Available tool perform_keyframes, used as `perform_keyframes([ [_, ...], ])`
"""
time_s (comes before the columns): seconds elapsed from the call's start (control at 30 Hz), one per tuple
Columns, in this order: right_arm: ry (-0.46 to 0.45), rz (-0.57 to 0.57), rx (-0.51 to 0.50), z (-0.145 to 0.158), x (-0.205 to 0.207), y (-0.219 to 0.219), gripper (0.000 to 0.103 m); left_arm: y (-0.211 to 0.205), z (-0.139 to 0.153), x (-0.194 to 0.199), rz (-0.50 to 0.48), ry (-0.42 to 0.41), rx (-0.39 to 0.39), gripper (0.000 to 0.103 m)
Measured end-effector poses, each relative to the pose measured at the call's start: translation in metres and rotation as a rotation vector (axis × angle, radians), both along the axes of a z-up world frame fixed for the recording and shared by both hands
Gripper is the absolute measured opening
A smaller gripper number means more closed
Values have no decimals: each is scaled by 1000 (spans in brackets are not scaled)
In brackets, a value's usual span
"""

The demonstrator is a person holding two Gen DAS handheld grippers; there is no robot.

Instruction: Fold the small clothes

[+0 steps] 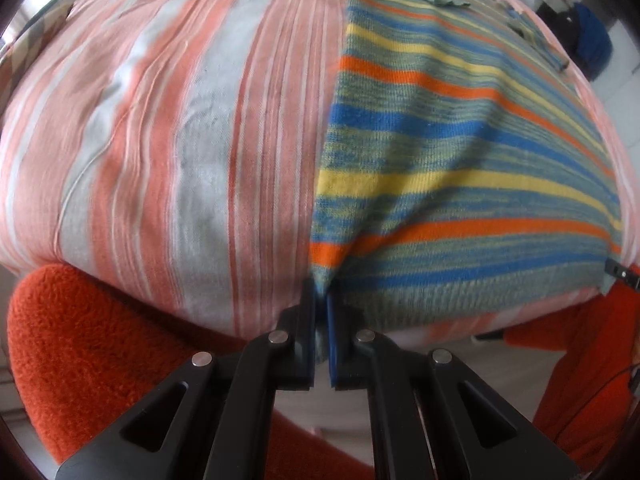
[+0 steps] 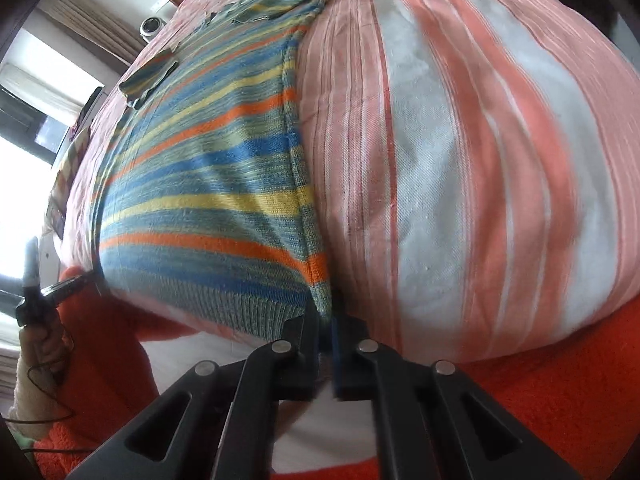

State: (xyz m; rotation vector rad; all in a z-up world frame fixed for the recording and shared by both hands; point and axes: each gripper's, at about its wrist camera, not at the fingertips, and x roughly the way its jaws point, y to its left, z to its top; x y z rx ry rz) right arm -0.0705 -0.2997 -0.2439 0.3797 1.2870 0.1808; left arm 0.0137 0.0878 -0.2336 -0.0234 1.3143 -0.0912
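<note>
The striped knit sweater (image 1: 460,152) lies flat on the pink-striped bed (image 1: 180,140), its ribbed hem at 6 o'clock nearest the person. It looks soft, light and stretchy, so the 2 hem corners are the best holds. The left tool (image 1: 321,312) is clamped on one hem corner, the right tool (image 2: 325,320) on the other. Both point toward 12 o'clock, low over the bed edge.
</note>
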Motion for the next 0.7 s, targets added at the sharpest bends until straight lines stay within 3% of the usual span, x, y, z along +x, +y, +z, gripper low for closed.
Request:
perform_keyframes([
  [0.6, 2, -26, 25, -6, 0, -8, 3, -6, -19, 4, 8, -8, 18, 8],
  [0.63, 1, -25, 26, -5, -1, -8, 3, -5, -14, -1, 3, -9, 30, 14],
  [0.7, -1, -18, 34, -1, -3, -7, 10, -7, -5, -10, 2, -19, 52, 41],
])
